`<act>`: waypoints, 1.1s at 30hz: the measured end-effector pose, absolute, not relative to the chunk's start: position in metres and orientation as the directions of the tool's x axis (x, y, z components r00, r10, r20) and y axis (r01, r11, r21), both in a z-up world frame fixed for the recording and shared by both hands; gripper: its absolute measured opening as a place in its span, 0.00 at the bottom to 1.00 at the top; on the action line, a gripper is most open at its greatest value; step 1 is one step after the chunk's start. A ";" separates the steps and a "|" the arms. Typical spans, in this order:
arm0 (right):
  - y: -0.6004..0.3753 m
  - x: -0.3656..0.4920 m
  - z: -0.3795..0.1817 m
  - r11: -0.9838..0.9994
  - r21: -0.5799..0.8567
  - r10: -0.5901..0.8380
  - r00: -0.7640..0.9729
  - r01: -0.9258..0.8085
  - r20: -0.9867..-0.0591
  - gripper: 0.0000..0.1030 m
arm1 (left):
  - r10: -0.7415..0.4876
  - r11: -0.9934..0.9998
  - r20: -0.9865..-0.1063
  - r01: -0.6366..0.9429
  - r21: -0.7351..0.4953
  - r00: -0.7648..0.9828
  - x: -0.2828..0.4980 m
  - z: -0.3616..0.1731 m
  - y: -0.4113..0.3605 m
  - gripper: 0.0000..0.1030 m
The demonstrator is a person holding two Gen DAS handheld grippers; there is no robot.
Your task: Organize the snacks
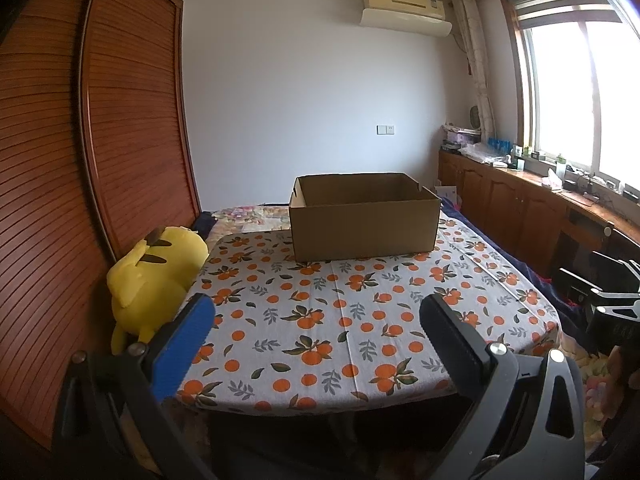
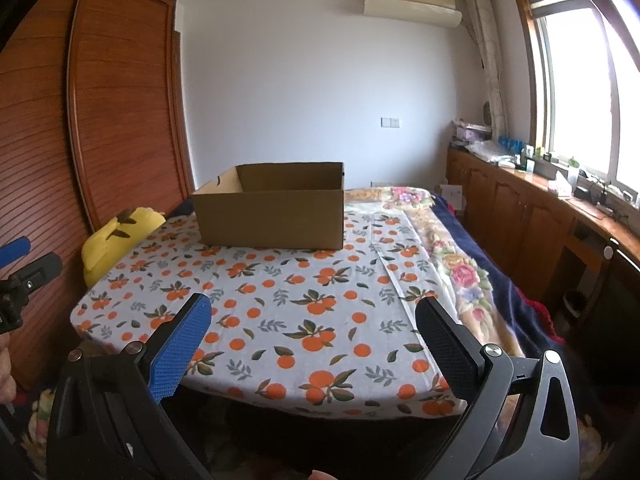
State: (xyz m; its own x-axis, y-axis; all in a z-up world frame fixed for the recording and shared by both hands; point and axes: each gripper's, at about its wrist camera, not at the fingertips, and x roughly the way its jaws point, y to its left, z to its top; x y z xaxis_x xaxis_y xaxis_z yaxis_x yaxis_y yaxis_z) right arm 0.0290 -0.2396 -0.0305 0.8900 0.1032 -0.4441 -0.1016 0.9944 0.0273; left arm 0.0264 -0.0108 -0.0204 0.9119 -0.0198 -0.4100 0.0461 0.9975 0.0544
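An open brown cardboard box (image 1: 362, 216) stands at the far end of a table covered with an orange-fruit patterned cloth (image 1: 320, 320). It also shows in the right wrist view (image 2: 272, 208), on the cloth (image 2: 280, 312). I cannot see inside it from here. No snacks are in view. My left gripper (image 1: 316, 320) is open and empty, above the table's near edge. My right gripper (image 2: 312, 320) is open and empty, also above the near edge. The left gripper shows at the left edge of the right wrist view (image 2: 24, 268).
A yellow plush toy (image 1: 152, 280) sits left of the table against a wooden slatted wardrobe (image 1: 80, 160). A bed with a floral blanket (image 2: 452, 264) lies to the right. A wooden cabinet counter (image 2: 540, 208) with clutter runs under the window.
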 end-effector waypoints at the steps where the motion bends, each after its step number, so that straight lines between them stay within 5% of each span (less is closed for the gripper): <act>1: -0.240 0.029 -0.031 0.994 0.028 0.104 0.890 -0.102 -0.444 1.00 | -0.019 0.997 -0.410 0.046 0.055 0.912 0.026 -0.020 -0.010 1.00; 33: -0.237 0.029 -0.028 0.994 0.025 0.103 0.892 -0.102 -0.440 1.00 | -0.018 0.998 -0.406 0.044 0.054 0.914 0.027 -0.018 -0.010 1.00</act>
